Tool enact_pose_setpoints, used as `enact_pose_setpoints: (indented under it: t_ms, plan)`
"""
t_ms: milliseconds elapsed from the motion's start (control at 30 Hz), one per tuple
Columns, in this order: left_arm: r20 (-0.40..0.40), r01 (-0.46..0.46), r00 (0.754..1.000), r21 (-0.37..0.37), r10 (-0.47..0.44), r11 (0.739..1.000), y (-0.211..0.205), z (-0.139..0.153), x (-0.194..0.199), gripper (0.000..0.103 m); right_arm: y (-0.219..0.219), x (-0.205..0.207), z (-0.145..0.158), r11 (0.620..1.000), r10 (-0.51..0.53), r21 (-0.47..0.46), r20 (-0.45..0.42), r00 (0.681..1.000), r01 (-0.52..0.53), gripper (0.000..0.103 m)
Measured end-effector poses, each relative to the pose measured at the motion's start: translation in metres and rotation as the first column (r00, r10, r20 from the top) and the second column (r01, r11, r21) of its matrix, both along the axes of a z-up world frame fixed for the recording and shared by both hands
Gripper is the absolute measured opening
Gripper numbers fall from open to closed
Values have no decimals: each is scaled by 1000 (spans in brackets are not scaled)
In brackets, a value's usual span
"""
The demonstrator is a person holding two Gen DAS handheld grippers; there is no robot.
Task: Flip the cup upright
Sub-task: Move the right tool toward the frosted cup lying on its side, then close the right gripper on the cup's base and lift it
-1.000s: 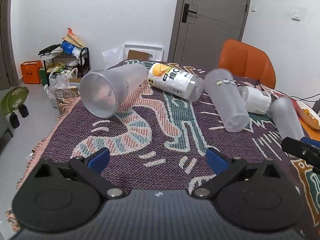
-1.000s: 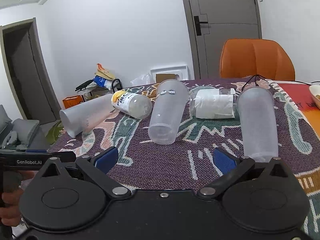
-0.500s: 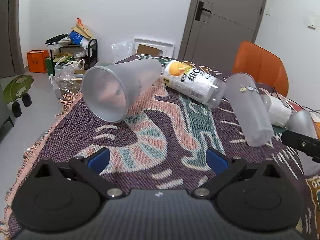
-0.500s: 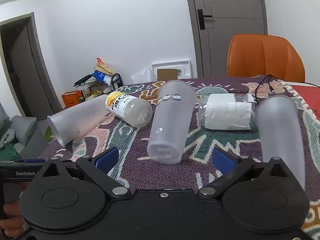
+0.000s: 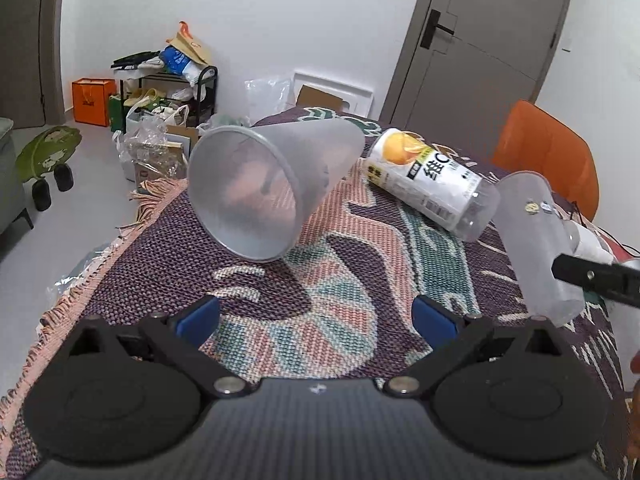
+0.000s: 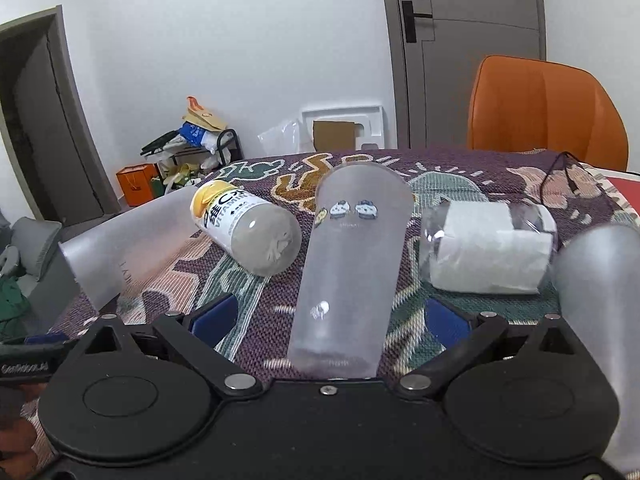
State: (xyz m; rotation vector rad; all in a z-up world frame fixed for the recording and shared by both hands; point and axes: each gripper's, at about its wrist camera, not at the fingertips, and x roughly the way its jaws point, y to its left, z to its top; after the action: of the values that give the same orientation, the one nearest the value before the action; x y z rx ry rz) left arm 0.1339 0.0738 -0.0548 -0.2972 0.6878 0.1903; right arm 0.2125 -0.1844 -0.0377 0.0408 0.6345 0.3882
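Several frosted plastic cups lie on their sides on a patterned cloth. In the left wrist view a wide cup (image 5: pixel 264 184) lies with its mouth toward me, just ahead of my open, empty left gripper (image 5: pixel 316 318). In the right wrist view a tall cup with small stickers (image 6: pixel 348 264) lies with one end between the open fingers of my right gripper (image 6: pixel 328 322); the blue pads do not touch it. That cup also shows in the left wrist view (image 5: pixel 536 240). The wide cup shows at the left of the right wrist view (image 6: pixel 124 252).
An orange-labelled bottle (image 5: pixel 432 184) lies between the two cups. A clear container with a paper roll (image 6: pixel 488 252) and another frosted cup (image 6: pixel 600 304) lie to the right. An orange chair (image 6: pixel 544 108) stands behind the table. The cloth's fringed edge (image 5: pixel 80 292) is at the left.
Both grippers have moved forward. The wide cup looms larger ahead of the left gripper. The tall sticker cup now reaches between the right gripper's fingers.
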Motion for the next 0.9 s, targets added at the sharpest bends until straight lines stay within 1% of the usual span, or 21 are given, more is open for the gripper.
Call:
enact_pose_setpoints:
  t_ms: [100,200,233,267,300,333,400,567,733,900]
  plan:
    - [-3,-10,1000,-5,10,1000,5,-2,0,101,6,12,-1,1000,-4,-15,-6,1000,4,101]
    - [-1,-21,1000,-10,21,1000,10,-1,0,101,12,24,-4,1000,-14,-23,-28,1000,13,92]
    - [-1,-24,1000,-14,24,1000,11,-1,0,101,12,28,-7,1000,-19,-25,-42,999,18,80]
    - [-1,-26,1000,-17,26,1000,12,-1,-1,101,13,32,-10,999,-31,-26,-64,997,29,60]
    - [-1,-28,1000,-20,27,999,13,0,-1,101,12,37,-14,999,-43,-26,-96,994,41,60]
    - [-1,-28,1000,-20,28,999,13,0,-3,101,9,39,-17,999,-40,4,-121,992,40,60]
    - [2,-29,1000,-16,29,999,13,1,-5,101,6,36,-17,998,-48,26,-123,991,51,60]
    - [12,-43,999,-25,43,999,16,6,-16,101,-6,16,-10,996,-61,65,-92,994,67,59]
    - [26,-38,999,-27,39,999,9,11,-28,101,-19,-10,2,990,-70,116,-57,996,76,59]
    - [41,-31,999,-21,32,999,2,18,-42,101,-25,-37,13,987,-51,152,-20,998,54,59]
